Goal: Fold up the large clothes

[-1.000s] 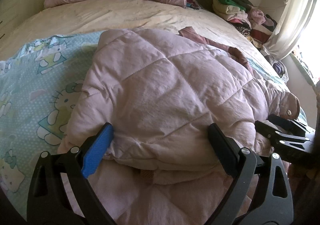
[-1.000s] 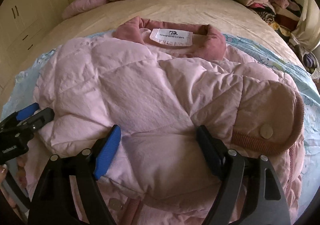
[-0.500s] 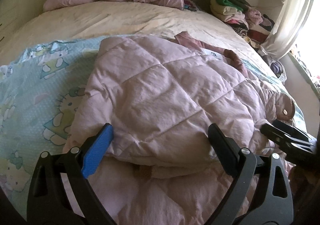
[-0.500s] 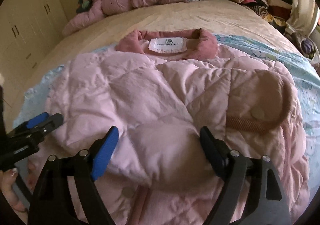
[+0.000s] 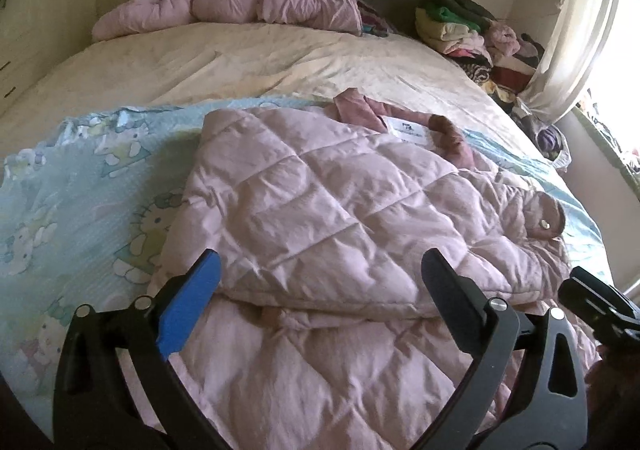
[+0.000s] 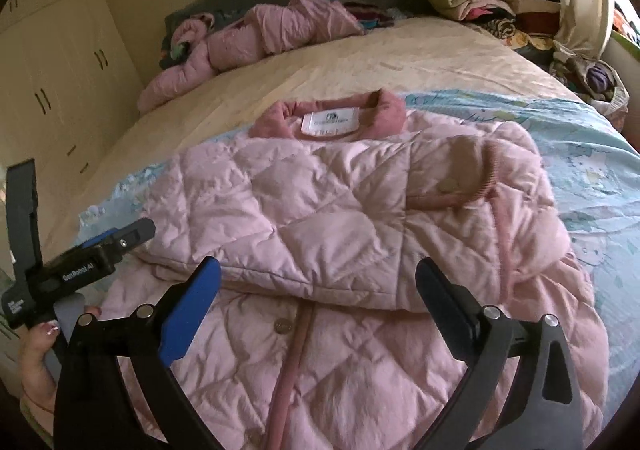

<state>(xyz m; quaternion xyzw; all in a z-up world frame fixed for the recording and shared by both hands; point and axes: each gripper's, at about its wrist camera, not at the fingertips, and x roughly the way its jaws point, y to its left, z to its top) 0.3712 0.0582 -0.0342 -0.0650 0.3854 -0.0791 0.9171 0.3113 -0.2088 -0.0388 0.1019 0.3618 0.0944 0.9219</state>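
Observation:
A pink quilted jacket (image 5: 320,201) (image 6: 320,217) lies face up on the bed, both sleeves folded across its front. Its collar with a white label (image 6: 332,121) points to the headboard, and a cuff with a snap (image 5: 544,223) rests at the right. My left gripper (image 5: 322,266) hovers over the folded sleeve's lower edge, its jaws opening, pads clear of the fabric. Over the same fold the right gripper (image 6: 318,270) hangs, jaws also opening, holding nothing. Each gripper shows in the other's view: the right gripper (image 5: 592,302) and the left gripper (image 6: 80,262).
The jacket rests on a pale blue blanket with cartoon cats (image 5: 80,189) over a beige sheet (image 5: 240,61). Another pink padded garment (image 5: 240,5) lies at the headboard. A pile of folded clothes (image 5: 472,33) and a curtain (image 5: 568,49) stand at the right, a wardrobe (image 6: 52,89) at the left.
Both grippers have pulled back and up from the jacket. The folded sleeve that bulged between the jaws now lies flat. The right jaws have spread wider.

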